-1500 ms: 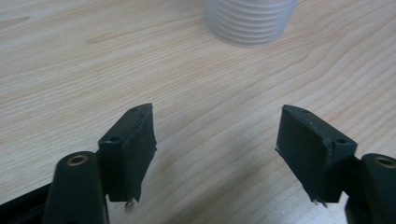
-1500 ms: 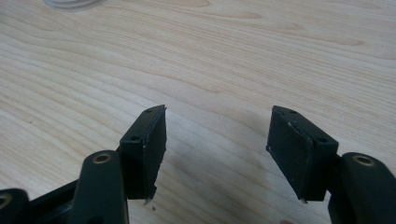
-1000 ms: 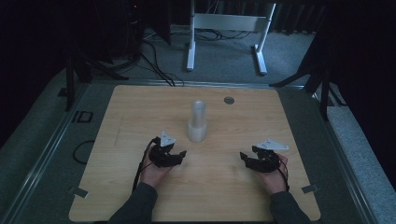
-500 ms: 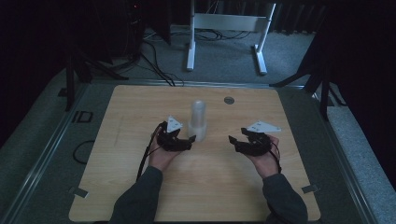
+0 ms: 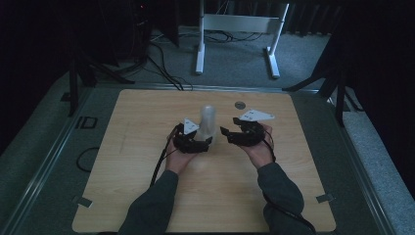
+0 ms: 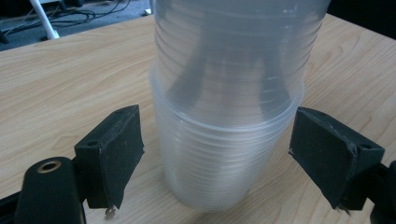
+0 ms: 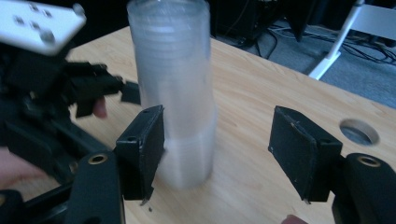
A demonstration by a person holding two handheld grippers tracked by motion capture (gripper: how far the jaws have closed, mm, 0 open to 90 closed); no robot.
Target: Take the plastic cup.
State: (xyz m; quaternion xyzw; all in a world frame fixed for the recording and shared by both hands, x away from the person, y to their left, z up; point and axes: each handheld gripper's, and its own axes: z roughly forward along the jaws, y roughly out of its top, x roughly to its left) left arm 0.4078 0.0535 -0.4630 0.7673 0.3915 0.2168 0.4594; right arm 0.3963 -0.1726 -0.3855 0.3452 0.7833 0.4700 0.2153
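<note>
Cup stack (image 5: 208, 122) upright on table (image 5: 137, 147), long axis vertical

cup stack (image 6: 229, 107): top cut off by frame edge | right gripper view: stack motion-blurred

Dim high view; brighter gripper views, the right one motion-blurred.

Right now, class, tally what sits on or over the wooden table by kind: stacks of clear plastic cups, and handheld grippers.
Stack of clear cups: 1
Grippers: 2, the left gripper and the right gripper, both open
Total: 3
</note>
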